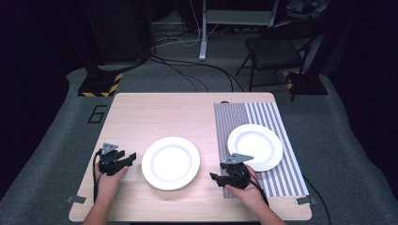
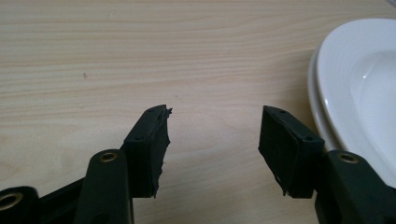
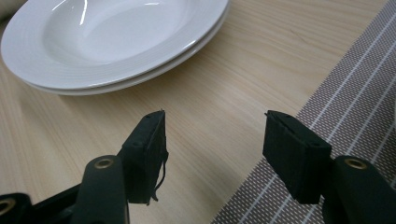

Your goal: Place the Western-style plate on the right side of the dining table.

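A stack of two white plates (image 1: 171, 163) sits in the middle of the wooden table (image 1: 141, 117). Another white plate (image 1: 255, 146) rests on a grey striped placemat (image 1: 281, 178) at the right. My left gripper (image 1: 130, 158) lies low just left of the stack, open, with only bare wood between its jaws (image 2: 212, 135); the stack's rim (image 2: 359, 88) is to its right. My right gripper (image 1: 215, 178) is right of the stack at the mat's edge, open and holding nothing (image 3: 212, 140). Ahead of it are the stacked plates (image 3: 112, 37), and the mat (image 3: 355, 107) is beside it.
A folding chair (image 1: 274, 49) and a metal stand (image 1: 202, 28) are on the floor beyond the table, with cables (image 1: 187, 70) trailing across the carpet. Bare wood stretches over the table's far left half.
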{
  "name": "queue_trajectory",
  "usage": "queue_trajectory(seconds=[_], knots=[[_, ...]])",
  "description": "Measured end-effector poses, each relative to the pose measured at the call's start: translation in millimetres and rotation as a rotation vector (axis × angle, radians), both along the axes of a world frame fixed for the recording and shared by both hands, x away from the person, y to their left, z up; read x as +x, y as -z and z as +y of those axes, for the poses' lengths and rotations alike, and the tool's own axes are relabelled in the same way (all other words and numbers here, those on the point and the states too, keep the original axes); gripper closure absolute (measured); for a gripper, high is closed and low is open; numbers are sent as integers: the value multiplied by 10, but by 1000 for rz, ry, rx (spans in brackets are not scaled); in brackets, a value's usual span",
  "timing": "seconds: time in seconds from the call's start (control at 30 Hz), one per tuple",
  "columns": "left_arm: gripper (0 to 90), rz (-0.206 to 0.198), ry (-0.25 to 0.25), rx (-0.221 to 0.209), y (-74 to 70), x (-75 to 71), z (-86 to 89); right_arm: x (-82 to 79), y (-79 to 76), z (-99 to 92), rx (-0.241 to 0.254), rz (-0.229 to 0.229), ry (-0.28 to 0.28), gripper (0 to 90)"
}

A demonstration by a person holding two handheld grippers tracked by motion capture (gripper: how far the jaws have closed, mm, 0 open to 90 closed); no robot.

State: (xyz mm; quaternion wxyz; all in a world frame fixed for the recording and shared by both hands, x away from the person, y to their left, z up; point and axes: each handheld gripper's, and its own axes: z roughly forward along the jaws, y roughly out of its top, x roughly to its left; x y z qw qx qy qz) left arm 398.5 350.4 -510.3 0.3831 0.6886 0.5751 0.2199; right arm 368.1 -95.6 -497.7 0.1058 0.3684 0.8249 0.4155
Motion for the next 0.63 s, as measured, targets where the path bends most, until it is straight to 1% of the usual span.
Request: queue_trajectory(seconds=[0.03, 0.1, 0.13, 0.17, 0.27, 0.3, 0.33, 0.4, 0.43, 0.47, 0.53, 0.57, 0.63], knots=[[421, -1, -9, 4, 10, 6, 12, -4, 6, 12, -2, -12, -13, 389], [421, 6, -25, 7, 25, 11, 32, -12, 24, 36, 7, -9, -28, 387], [421, 1, -26, 10, 33, 18, 40, -15, 40, 48, 8, -5, -35, 385], [421, 3, -29, 10, 41, 21, 45, -17, 50, 55, 5, -4, -38, 384], [415, 15, -33, 9, 52, 28, 50, -22, 82, 78, -11, 3, -50, 380], [411, 20, -34, 12, 56, 34, 51, -21, 90, 84, -15, -3, -53, 378], [405, 16, -33, 15, 67, 42, 52, -23, 95, 91, -15, -1, -54, 377], [401, 26, -31, 25, 82, 53, 51, -20, 102, 95, -21, -3, -63, 367], [399, 30, -32, 33, 94, 60, 53, -23, 110, 103, -19, 5, -64, 363], [397, 30, -31, 33, 103, 66, 52, -21, 119, 106, -24, 3, -69, 355], [395, 29, -22, 48, 113, 76, 55, -16, 140, 112, -34, -2, -76, 339], [393, 21, -27, 49, 118, 77, 44, -15, 151, 116, -39, -6, -74, 337], [390, 20, -27, 57, 121, 78, 32, -10, 168, 120, -44, -13, -74, 334]])
